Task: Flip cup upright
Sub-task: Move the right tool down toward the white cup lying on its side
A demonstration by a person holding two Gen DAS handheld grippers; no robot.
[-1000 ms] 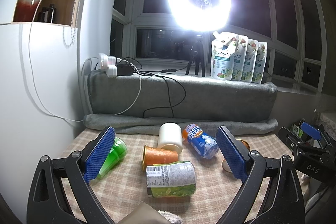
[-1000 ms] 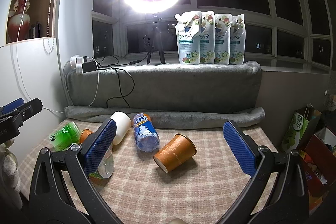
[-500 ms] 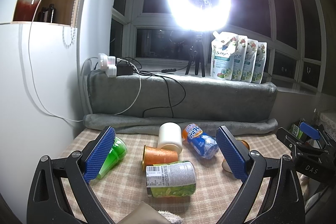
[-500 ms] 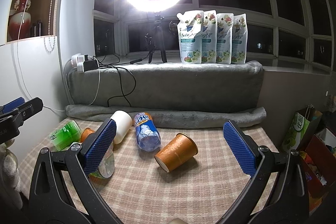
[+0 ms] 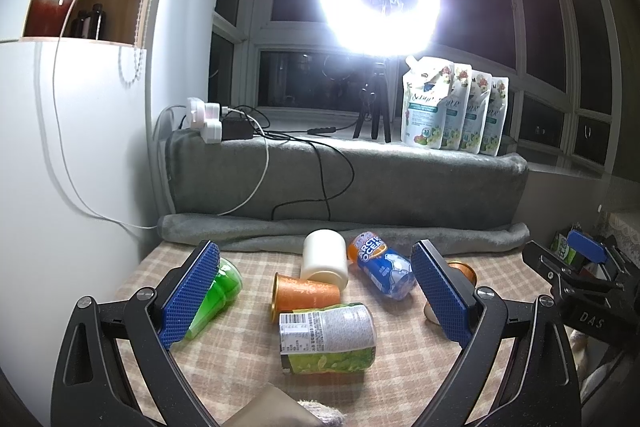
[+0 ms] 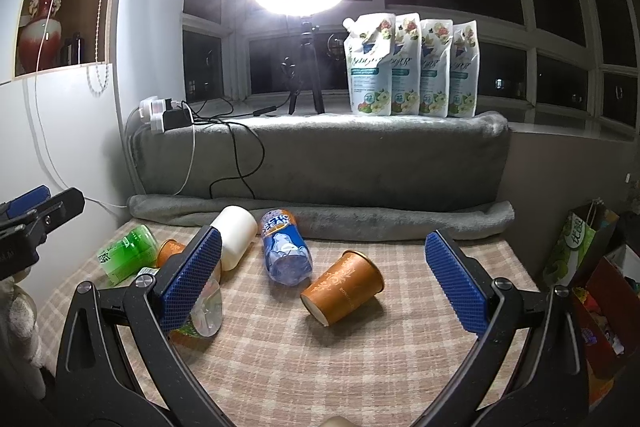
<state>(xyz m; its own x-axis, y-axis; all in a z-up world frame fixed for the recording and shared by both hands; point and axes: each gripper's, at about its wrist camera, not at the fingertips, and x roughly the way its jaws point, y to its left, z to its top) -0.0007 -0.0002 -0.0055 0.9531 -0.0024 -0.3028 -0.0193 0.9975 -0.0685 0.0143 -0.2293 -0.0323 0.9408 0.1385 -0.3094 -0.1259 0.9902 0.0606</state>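
On the checked tablecloth (image 6: 280,355), the left gripper (image 5: 316,301) is spread wide and holds nothing. The right gripper (image 6: 322,285) is likewise spread, and the orange cup (image 6: 343,287) lies on its side between its fingers, untouched.

On the table (image 6: 360,367), the cup (image 6: 343,287) lies right of the bottle (image 6: 286,253), pouches (image 6: 412,67) on the ledge behind.
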